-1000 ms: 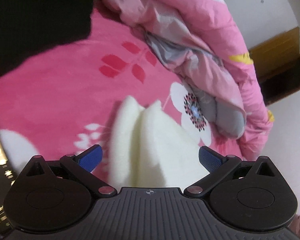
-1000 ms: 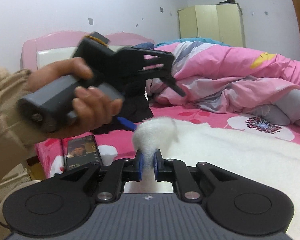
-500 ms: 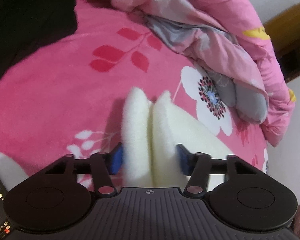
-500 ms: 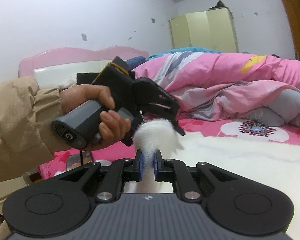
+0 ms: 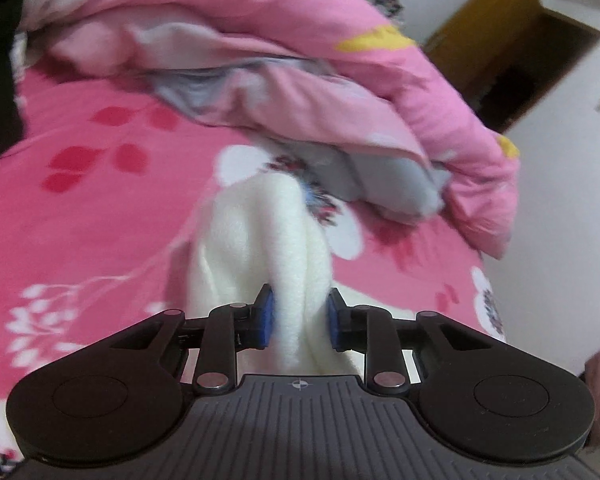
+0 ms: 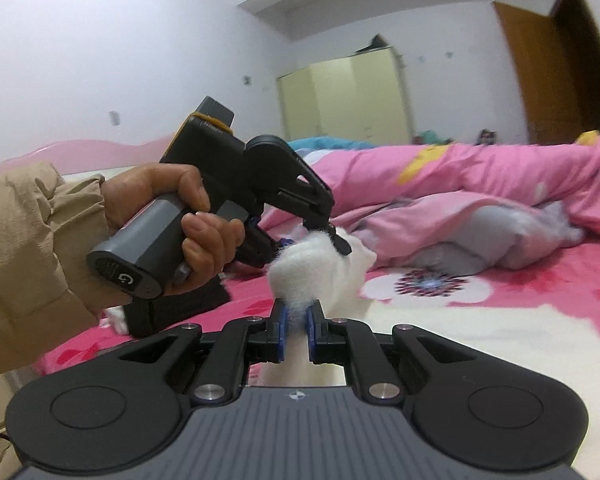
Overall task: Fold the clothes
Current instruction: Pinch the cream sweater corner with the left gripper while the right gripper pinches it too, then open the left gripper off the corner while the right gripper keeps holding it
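Left wrist camera: sits just behind the left gripper (image 5: pixel 299 316), tilted down at the pink floral bedsheet (image 5: pixel 100 216), very near the white fleece garment (image 5: pixel 268 240); rumpled pink duvet (image 5: pixel 300 60) beyond. Right wrist camera: behind the right gripper (image 6: pixel 296 330), nearly level, facing across the bed toward the wardrobe (image 6: pixel 344 100). It takes in the left gripper from outside. Shared: garment, duvet, sheet.

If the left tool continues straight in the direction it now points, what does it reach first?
The fluffy white fleece garment comes first: a fold already sits between the closing jaws of the left tool. Beyond it probably lies the crumpled pink and grey quilt, though depth is unclear.
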`<state>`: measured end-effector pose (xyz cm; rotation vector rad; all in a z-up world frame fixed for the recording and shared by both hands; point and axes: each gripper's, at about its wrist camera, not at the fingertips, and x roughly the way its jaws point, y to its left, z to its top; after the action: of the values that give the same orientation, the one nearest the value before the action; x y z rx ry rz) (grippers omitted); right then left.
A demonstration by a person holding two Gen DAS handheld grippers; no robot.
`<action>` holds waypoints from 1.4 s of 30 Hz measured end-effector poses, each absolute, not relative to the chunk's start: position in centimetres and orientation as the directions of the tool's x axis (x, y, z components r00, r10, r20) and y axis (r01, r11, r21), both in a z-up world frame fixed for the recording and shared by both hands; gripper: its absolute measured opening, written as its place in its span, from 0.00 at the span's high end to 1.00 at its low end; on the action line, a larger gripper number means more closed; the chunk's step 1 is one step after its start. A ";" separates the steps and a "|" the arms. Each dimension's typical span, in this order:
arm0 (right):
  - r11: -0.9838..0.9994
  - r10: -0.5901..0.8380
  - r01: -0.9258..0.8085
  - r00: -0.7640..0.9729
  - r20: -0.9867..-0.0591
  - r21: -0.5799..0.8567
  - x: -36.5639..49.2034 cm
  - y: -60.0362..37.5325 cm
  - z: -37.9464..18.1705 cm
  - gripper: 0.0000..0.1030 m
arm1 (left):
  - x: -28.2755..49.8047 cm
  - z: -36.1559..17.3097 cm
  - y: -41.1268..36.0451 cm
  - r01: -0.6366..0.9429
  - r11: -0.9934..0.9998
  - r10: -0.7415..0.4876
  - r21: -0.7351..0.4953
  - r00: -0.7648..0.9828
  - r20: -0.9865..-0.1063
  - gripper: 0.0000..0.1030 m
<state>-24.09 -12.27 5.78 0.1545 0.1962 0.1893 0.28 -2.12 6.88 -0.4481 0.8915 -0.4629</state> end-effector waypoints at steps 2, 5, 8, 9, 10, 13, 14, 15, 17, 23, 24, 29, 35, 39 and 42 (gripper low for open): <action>0.974 0.166 -0.135 0.971 -0.169 0.182 -25.0 -13.4 5.9 0.90 | -0.2 7.1 -4.5 0.232 0.804 -0.577 -0.548 0.529 -0.622 0.77; 0.977 0.112 -0.080 0.982 -0.154 0.200 -26.6 -15.3 6.1 0.91 | -0.9 7.5 -8.3 0.287 0.792 -0.603 -0.539 0.504 -0.619 0.77; 0.976 0.061 -0.030 0.988 -0.139 0.214 -28.0 -17.0 6.1 0.91 | -1.8 7.6 -11.8 0.335 0.785 -0.618 -0.521 0.474 -0.627 0.77; 0.976 0.043 -0.012 0.990 -0.135 0.219 -28.5 -17.6 6.1 0.91 | -2.0 7.5 -13.1 0.350 0.782 -0.622 -0.515 0.462 -0.632 0.77; 0.975 0.026 0.004 0.991 -0.132 0.224 -29.0 -18.2 6.1 0.91 | -2.2 7.4 -14.3 0.364 0.779 -0.627 -0.510 0.449 -0.637 0.77; 0.969 -0.024 0.055 0.991 -0.130 0.242 -30.2 -20.1 5.9 0.91 | -2.5 7.1 -17.0 0.394 0.770 -0.636 -0.501 0.417 -0.650 0.78; 0.965 -0.040 0.072 0.990 -0.132 0.251 -30.6 -20.8 5.7 0.91 | -2.6 6.9 -17.9 0.403 0.767 -0.638 -0.498 0.406 -0.654 0.78; 0.962 -0.053 0.087 0.989 -0.136 0.260 -30.8 -21.4 5.5 0.91 | -2.7 6.8 -18.7 0.408 0.763 -0.642 -0.501 0.392 -0.658 0.78; 0.954 -0.076 0.114 0.986 -0.146 0.276 -31.2 -22.6 5.1 0.91 | -2.8 6.3 -20.1 0.419 0.759 -0.644 -0.498 0.373 -0.668 0.78; 0.934 -0.096 0.159 0.974 -0.204 0.319 -31.9 -24.9 3.2 0.90 | -3.5 3.9 -22.9 0.481 0.761 -0.612 -0.434 0.313 -0.726 0.72; 0.929 -0.091 0.161 0.972 -0.216 0.332 -31.9 -25.2 2.8 0.90 | -3.5 3.5 -23.0 0.490 0.757 -0.614 -0.433 0.303 -0.729 0.70; 0.901 -0.069 0.170 0.965 -0.255 0.399 -31.8 -26.6 1.5 0.90 | -5.1 4.2 -20.9 0.543 0.697 -0.676 -0.469 0.278 -0.683 0.65; 0.801 0.000 0.169 0.959 -0.282 0.574 -31.9 -29.2 0.0 0.90 | -9.6 7.3 -15.1 0.678 0.658 -0.687 -0.328 0.362 -0.630 0.48; 0.647 0.088 0.148 0.960 -0.267 0.748 -32.0 -31.9 -1.4 0.88 | -13.4 6.9 -9.8 0.721 0.674 -0.635 -0.160 0.455 -0.625 0.44; 0.530 0.147 0.128 0.960 -0.239 0.838 -32.0 -33.7 -2.3 0.84 | -16.2 5.6 -7.3 0.751 0.660 -0.592 -0.023 0.501 -0.631 0.43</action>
<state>-32.00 -33.68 -2.28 1.0160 0.2969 0.0114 -16.25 -7.31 5.59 0.2696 0.6511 -0.8239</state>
